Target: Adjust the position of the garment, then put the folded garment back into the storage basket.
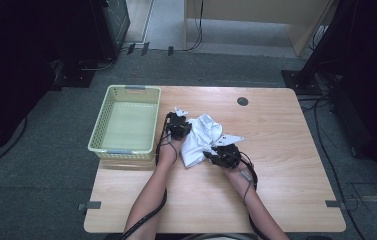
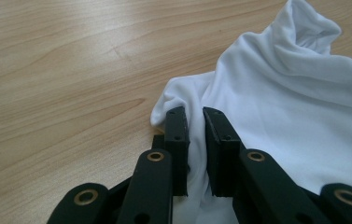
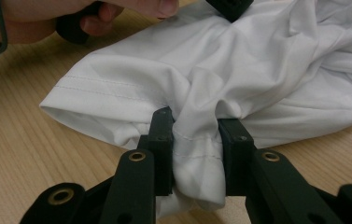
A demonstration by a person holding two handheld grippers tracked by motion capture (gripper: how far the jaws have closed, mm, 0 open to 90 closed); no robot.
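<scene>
Table of pale wood fills the middle of the high view, with grey floor around it and a small dark round cap near its far edge. Next in size, a light green basket sits at the table's left edge, left of centre in the frame. Just right of the basket lies a white cloth, crumpled in a heap near the centre of the picture, one edge pointing right. Two bare forearms rise from the bottom edge and lean inward toward the heap; the left forearm runs up to the cloth's left side, the right forearm to its lower right corner, a cable trailing along each. The left gripper sits at the cloth's upper left; in the left gripper view its jaws stand narrow, pinching a thin fold of cloth at the rim. The right gripper lies low at the cloth's lower right; in the right gripper view its jaws clamp a bunched, stitched hem, with the other hand in the upper left of that frame.
</scene>
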